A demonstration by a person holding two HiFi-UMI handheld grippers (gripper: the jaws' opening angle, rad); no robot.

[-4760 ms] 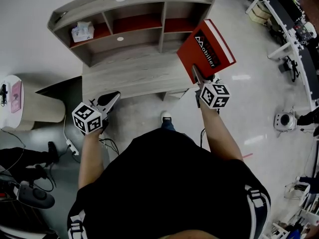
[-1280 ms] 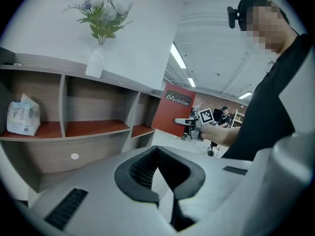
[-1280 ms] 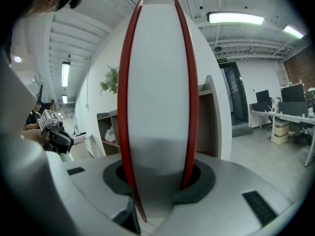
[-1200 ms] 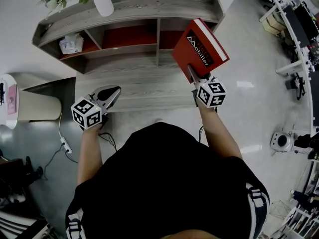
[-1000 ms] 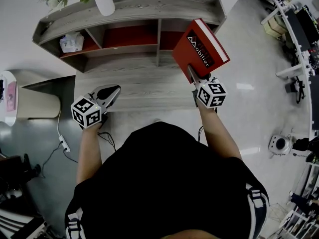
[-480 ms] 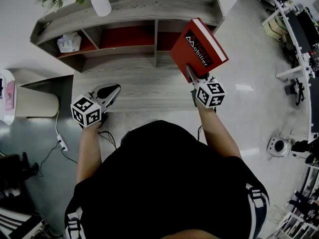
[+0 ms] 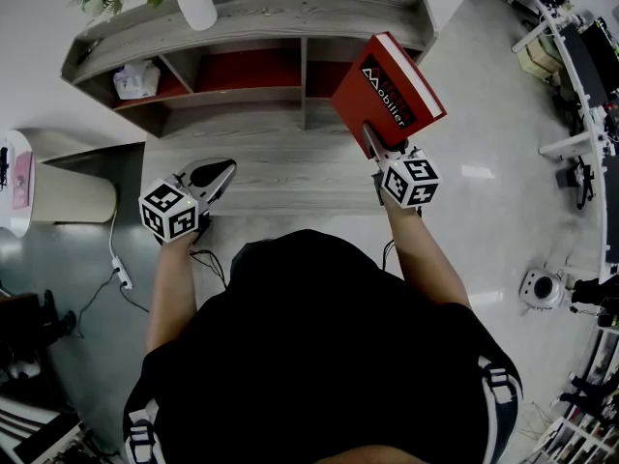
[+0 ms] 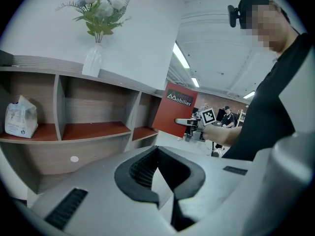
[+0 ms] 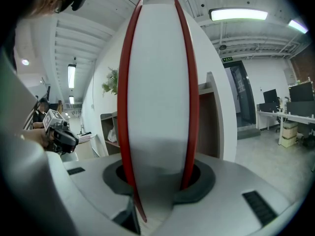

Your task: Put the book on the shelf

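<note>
We have the wooden shelf unit (image 7: 290,10) straight ahead of us, with red-backed compartments under its top board and a bare desktop below. The red book (image 7: 387,90) is not yet on it. It hangs in the air in front of the right end of the unit, cover up and tilted, overlapping the rightmost compartment as seen from the head. Our right gripper (image 7: 375,145) has it pinched across its thickness near the lower edge, the jaws half-spread and pressing on both covers with the white page block between them. Our left gripper (image 7: 222,170) hovers over the desktop's near left part, jaws closed together and holding nothing. We judge the main risk to be the hold: most of the book stands beyond the pinch, so it could swing or slide out on the way in. The right compartment also looks narrow, and a tilted book could catch on its divider or the top board. The white vase (image 7: 196,8) and the tissue packet (image 7: 133,78) sit well apart, out of harm's way.
</note>
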